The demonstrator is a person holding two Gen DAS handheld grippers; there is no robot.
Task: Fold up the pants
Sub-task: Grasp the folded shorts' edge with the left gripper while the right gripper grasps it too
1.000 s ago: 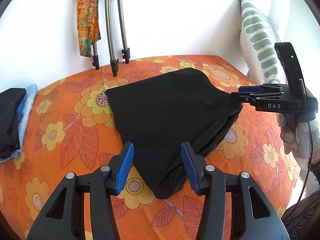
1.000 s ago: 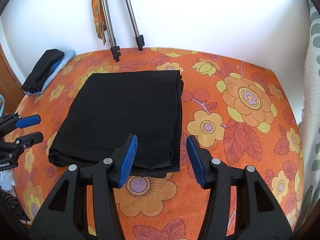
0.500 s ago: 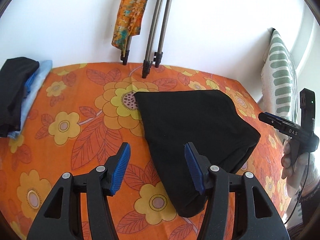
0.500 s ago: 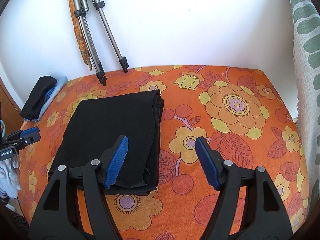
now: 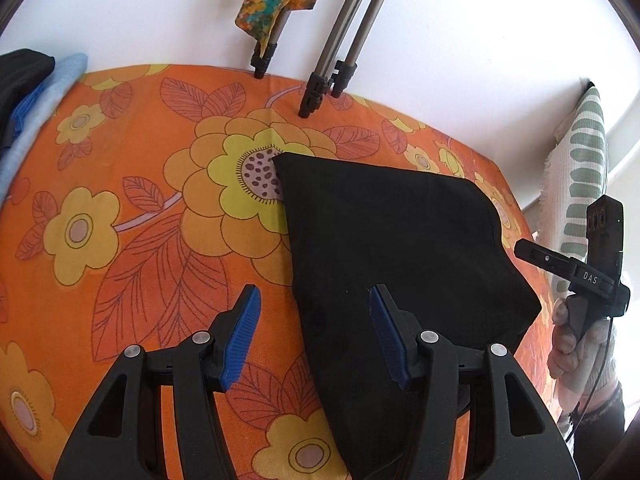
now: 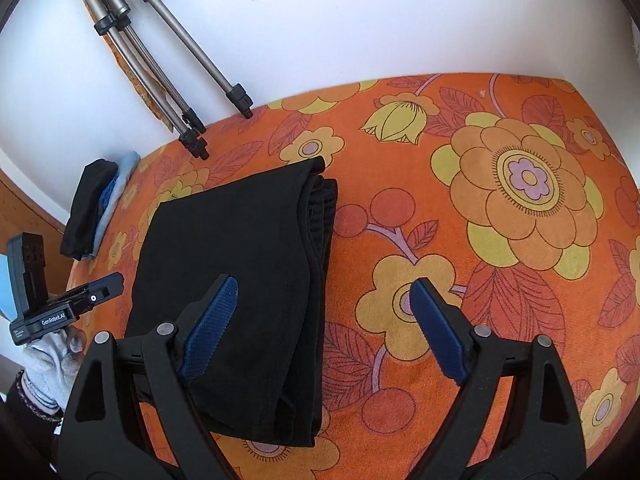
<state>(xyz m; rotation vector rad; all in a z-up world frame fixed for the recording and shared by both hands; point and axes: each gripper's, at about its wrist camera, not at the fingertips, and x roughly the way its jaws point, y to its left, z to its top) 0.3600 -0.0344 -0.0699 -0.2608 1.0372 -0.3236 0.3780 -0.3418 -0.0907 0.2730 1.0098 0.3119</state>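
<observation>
pants: folded, mid-bed
left gripper: jaws apart, empty
right gripper: jaws just widened, empty
risk: I snag layers, fold unravels

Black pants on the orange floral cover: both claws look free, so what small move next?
Probably nothing more than backing both claws away. The folded black fabric pants lie in a compact stack on the orange floral cover, and the left claw and right claw, whose jaws have just been opening, hold nothing.
</observation>
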